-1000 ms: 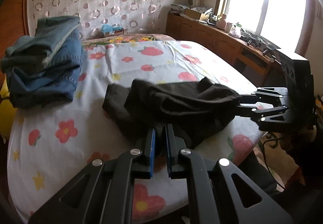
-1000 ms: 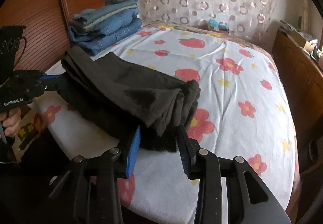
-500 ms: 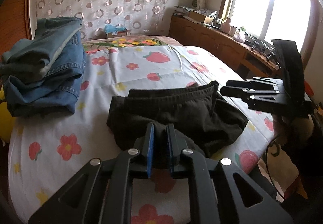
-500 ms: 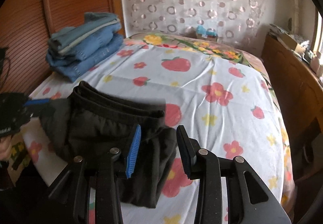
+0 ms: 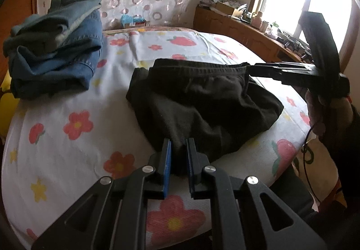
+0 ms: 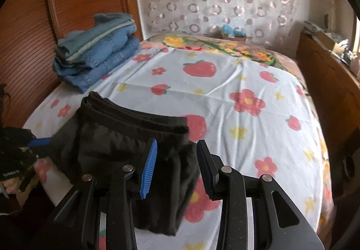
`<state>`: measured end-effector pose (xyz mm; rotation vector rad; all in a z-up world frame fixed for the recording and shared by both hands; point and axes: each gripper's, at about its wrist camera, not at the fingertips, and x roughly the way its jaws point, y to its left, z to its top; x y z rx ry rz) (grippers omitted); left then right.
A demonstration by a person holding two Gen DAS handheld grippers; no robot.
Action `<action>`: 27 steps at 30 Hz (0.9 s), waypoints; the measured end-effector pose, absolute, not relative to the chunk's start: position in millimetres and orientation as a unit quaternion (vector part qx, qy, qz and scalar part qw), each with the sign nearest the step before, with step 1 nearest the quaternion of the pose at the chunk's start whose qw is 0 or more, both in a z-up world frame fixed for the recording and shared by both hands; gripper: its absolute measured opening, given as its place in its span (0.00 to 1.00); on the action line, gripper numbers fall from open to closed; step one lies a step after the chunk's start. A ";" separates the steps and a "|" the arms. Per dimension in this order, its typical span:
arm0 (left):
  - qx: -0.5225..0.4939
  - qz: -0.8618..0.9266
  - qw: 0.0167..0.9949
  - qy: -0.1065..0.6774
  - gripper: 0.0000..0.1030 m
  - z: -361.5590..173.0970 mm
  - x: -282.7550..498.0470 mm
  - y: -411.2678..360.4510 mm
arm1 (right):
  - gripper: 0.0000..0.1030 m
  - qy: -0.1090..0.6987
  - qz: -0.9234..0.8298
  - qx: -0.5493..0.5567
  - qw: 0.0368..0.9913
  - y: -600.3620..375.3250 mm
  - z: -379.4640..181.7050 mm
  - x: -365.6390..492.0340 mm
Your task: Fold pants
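The black pants (image 5: 202,101) lie folded in a thick bundle on the near part of the bed, waistband on the far side; they also show in the right wrist view (image 6: 126,137). My left gripper (image 5: 178,148) is shut on the near edge of the bundle, black cloth pinched between its blue pads. My right gripper (image 6: 176,148) is open, its fingers astride the pants' right end with cloth between them but not clamped. It appears in the left wrist view (image 5: 258,70) at the waistband's right end.
A stack of folded blue jeans (image 5: 54,47) sits at the far left of the bed (image 6: 247,83), by the wooden headboard (image 6: 74,2). A wooden cabinet (image 5: 236,29) with clutter runs under the window on the right. The flowered sheet stretches beyond the pants.
The pants went from being held up and draped to lying down on the bed as a folded bundle. My right gripper let go and opened. My left gripper stays clamped.
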<state>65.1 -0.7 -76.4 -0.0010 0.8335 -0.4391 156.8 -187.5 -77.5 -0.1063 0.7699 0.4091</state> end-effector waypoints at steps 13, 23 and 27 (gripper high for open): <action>-0.001 -0.192 0.895 0.402 0.38 -85.6 66.5 3.9 | 0.03 0.375 0.214 -0.043 0.901 -176.0 -71.1 186.7; -0.002 -0.175 0.905 0.387 0.52 -88.2 66.5 5.8 | 0.17 0.376 0.180 -0.028 0.909 -190.8 -76.9 183.4; -0.002 -0.174 0.906 0.386 0.52 -88.2 67.5 7.6 | 0.30 0.371 0.184 -0.038 0.909 -194.6 -74.8 161.0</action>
